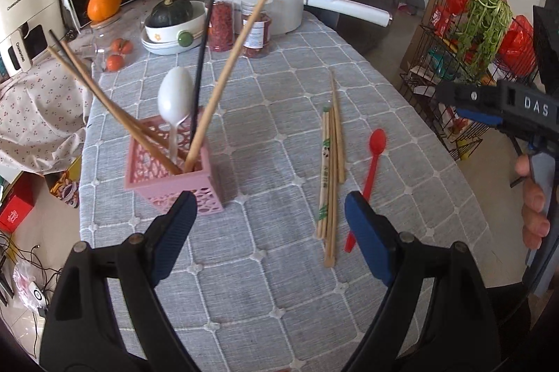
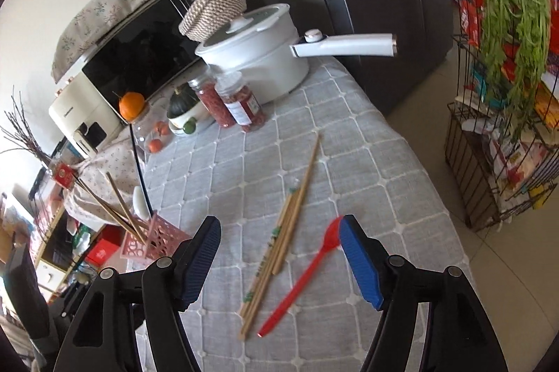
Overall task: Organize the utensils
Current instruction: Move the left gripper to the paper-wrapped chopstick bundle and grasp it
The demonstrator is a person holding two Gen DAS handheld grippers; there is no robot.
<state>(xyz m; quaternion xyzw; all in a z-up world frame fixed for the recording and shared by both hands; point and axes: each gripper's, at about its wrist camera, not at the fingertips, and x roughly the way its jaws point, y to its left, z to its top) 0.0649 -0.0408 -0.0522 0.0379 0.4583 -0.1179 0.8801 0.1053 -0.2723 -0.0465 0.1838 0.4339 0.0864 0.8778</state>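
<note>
From the far left of the kitchen table, the cream appliance (image 1: pixel 21 19) carries the one brand I can read clearly, "CHANGHONG", printed twice on its front. Beside it the pink holder (image 1: pixel 174 169) stands on the grey quilted tablecloth (image 1: pixel 265 134), already loaded with brown chopsticks (image 1: pixel 104 102), a white spoon (image 1: pixel 174 99), a black stick (image 1: pixel 204 57) and a pale wooden chopstick (image 1: pixel 227 74). My left gripper (image 1: pixel 267 232) hovers just this side of the holder, jaws spread wide and nothing between them. Behind, two jars of red dried goods (image 1: pixel 241 22) bear white labels too small for me to read.

Moving right, the loose chopsticks (image 2: pixel 279 253) lie in a bundle on the cloth, some in paper sleeves with green print I cannot make out. The red spoon (image 2: pixel 304 274) lies just beside them. My right gripper (image 2: pixel 279 253) hangs above both, fingers released and holding nothing. In the left wrist view its body shows white letters "DAS", with the person's hand (image 1: pixel 534 204) on the grip.

I judge the sorting roughly half done: the next pickup is in hand. It calls for lowering the right jaws onto the spoon or the bundle, clamping low against the cloth, then carrying it left to the holder. Thin sticks may roll or splay under the pads.
</note>
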